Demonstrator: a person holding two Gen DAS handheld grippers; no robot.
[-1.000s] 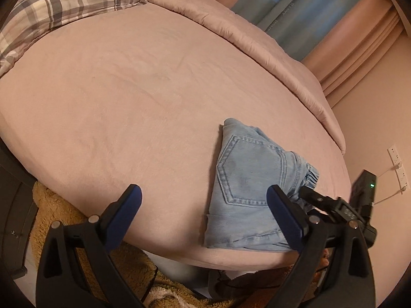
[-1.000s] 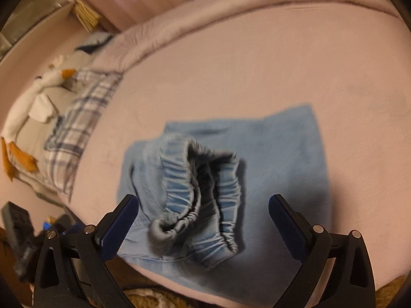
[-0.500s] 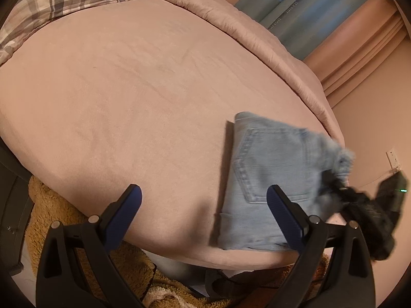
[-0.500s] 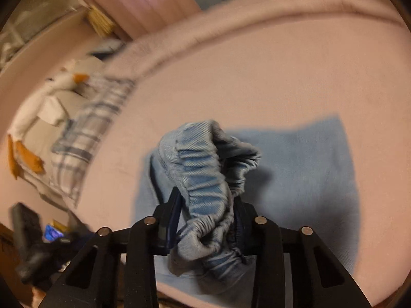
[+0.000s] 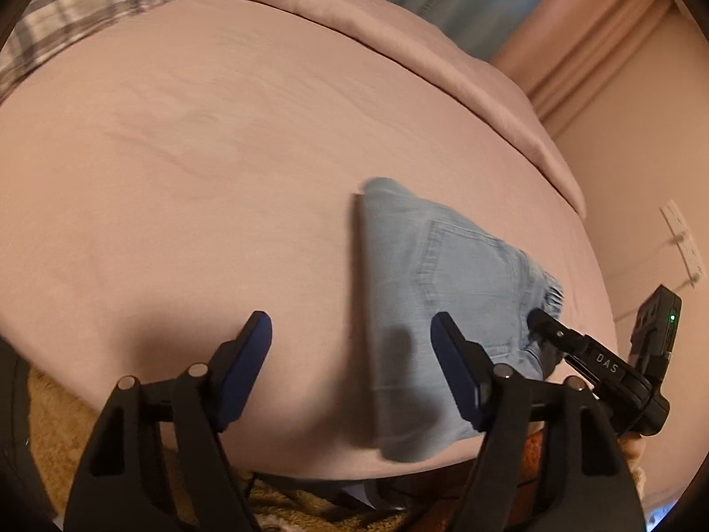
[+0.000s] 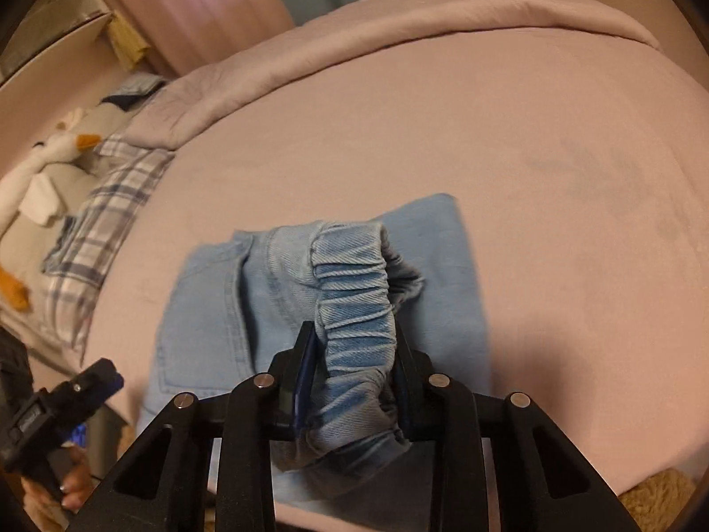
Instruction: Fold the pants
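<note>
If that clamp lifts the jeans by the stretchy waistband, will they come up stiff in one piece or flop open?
Probably flop: the right gripper pinches only the bunched waistband, and the jeans lie in loose folded layers on the bed. Denim looks thick, so likely fairly heavy. Slipping seems unlikely given the ridged elastic.

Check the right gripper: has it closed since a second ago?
Yes. The right gripper was open over the pants; now it is shut on their elastic waistband, near the bed edge.

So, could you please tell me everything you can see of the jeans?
The jeans are light blue denim, folded into a compact rectangle near the bed edge, a stitched back pocket on top. The gathered elastic waistband is lifted off the stack, pinched in the shut right gripper. The open left gripper touches nothing.
</note>
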